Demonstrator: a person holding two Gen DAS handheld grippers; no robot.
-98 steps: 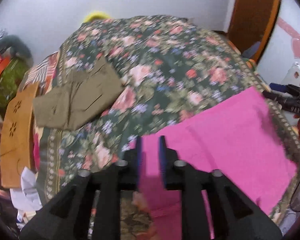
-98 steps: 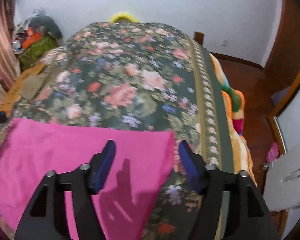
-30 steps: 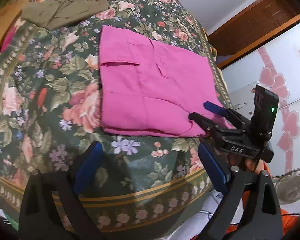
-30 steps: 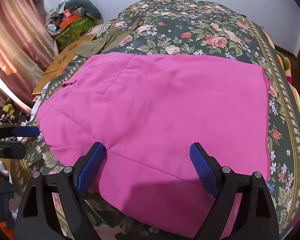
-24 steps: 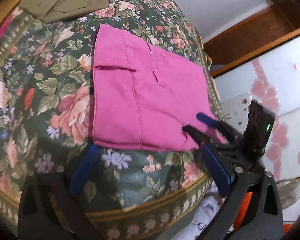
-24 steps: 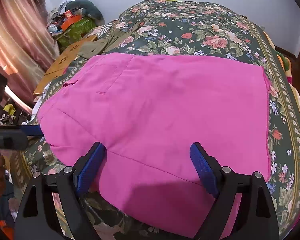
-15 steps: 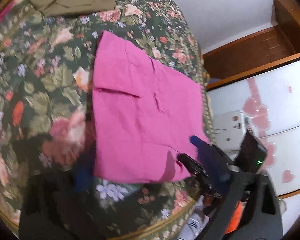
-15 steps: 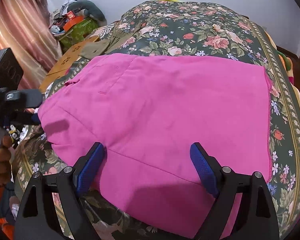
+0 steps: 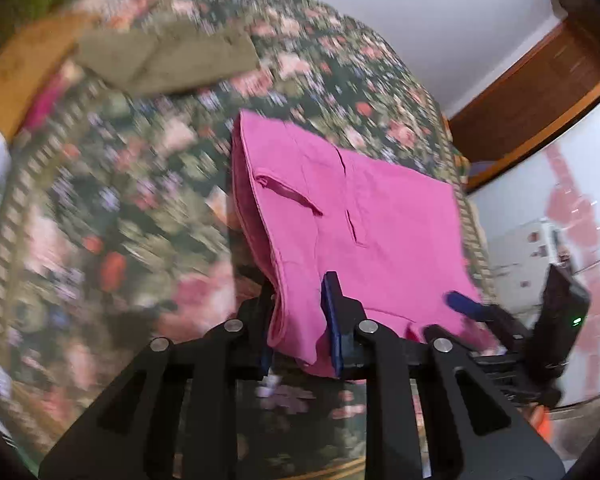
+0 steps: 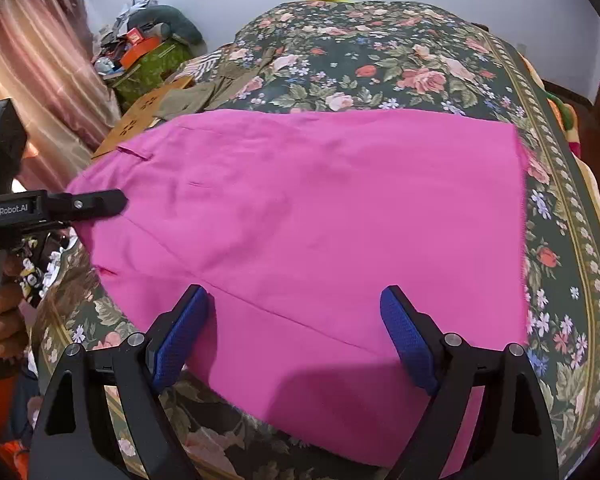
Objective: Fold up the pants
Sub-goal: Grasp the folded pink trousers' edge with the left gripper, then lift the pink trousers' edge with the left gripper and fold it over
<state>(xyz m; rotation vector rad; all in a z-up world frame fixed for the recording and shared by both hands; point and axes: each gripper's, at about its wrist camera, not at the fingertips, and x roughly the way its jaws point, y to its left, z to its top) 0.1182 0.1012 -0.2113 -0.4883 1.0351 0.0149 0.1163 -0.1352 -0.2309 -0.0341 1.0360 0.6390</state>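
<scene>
**Left gripper closes on the pants' corner while the right waits open**

Since a second ago the left gripper [image 9: 300, 320] has gone from hovering spread over the bed's near edge to closing its jaws on the near left corner of the folded bright pink cotton pants [image 10: 308, 216]. Bunched layers of cloth now sit between its blue pads, lifted slightly off the bedspread. Seen from the right wrist, a hand [image 10: 0, 312] grips its handle at the bed's left edge, the tool angled steeply down.

The right gripper [image 10: 296, 332] hovers over the pants' near edge, pointing steeply down, fingers spread wide with nothing between them.

The pants lie flat across the near half of the dark floral bedspread [image 10: 400, 60]. An olive-green folded garment [image 9: 168, 56] rests near the far left corner.

This looks like the start of the next fold. Next, the right gripper would likely need to pinch the near edge, so both can carry it across together.
</scene>
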